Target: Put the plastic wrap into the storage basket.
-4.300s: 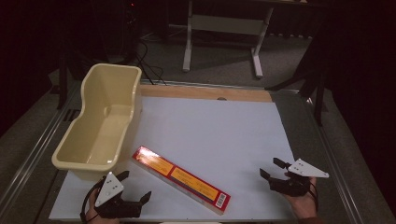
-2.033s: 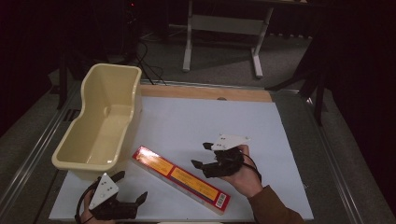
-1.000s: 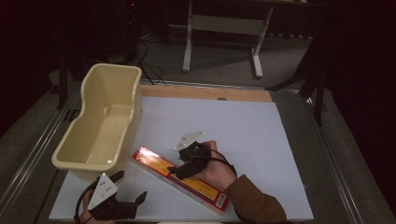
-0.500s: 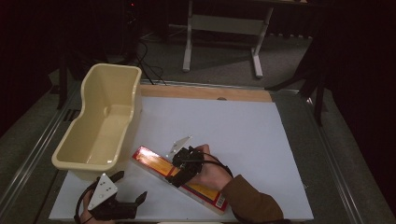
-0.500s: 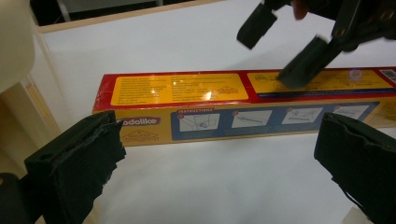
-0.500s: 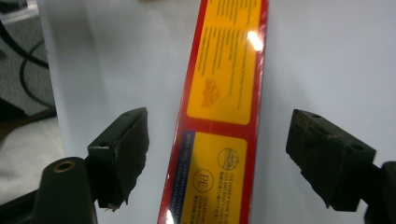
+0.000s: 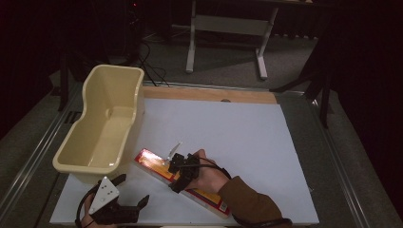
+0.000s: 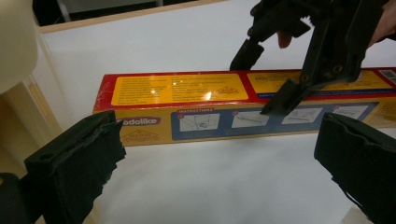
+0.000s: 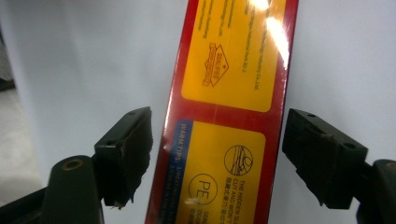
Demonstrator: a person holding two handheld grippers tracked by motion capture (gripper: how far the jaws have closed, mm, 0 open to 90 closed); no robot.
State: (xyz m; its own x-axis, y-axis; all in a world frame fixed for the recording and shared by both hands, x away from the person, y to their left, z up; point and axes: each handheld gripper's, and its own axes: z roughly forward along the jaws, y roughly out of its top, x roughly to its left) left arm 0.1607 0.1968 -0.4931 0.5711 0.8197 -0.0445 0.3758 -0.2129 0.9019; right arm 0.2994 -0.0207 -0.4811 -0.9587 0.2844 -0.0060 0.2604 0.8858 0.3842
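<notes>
A cream plastic tub [image 7: 102,126] is seen at the counter's left edge, just beside the near-left end of the long red-and-yellow box [image 7: 157,163]; nothing is seen between them. The counter [image 7: 228,128] is covered by a white sheet, with a dark room and a grey stand behind. The box lies flat, its long axis diagonal, from upper left to lower right. The right gripper [image 7: 177,175] straddles it, jaws spread, just been closing, pads clear of its sides. The left gripper [image 7: 129,205] is held near, jaws spread, empty.
</notes>
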